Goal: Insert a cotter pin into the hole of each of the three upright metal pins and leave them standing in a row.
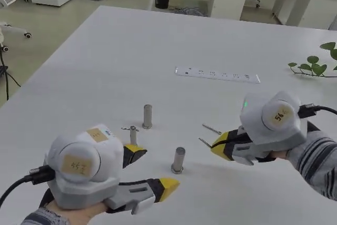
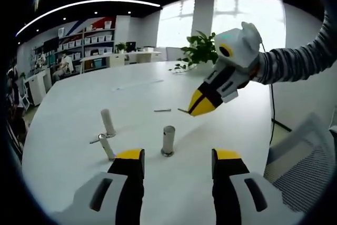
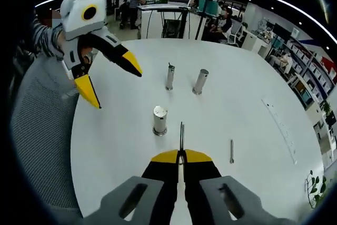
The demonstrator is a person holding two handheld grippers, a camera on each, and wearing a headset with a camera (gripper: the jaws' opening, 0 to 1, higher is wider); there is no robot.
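While the right gripper (image 1: 217, 144) pinches a cotter pin (image 1: 205, 142), the nearest metal pin (image 1: 179, 160) stands unheld.

Its jaws are closed tight on one end of the cotter pin, the thin shaft poking left toward the nearest metal pin. The left gripper (image 1: 152, 169) gapes wide with nothing in it, just near-left of that pin. I'd worry the shaft swivels in such a narrow grip, or misses the small hole and shoves the pin over, since nothing steadies it. A wide sweep could also clip the left-hand pin (image 1: 133, 135), which seems fitted already, or the far pin (image 1: 147, 116). A spare cotter pin (image 1: 211, 128) lies on the table (image 1: 158, 56), just beyond the right gripper.
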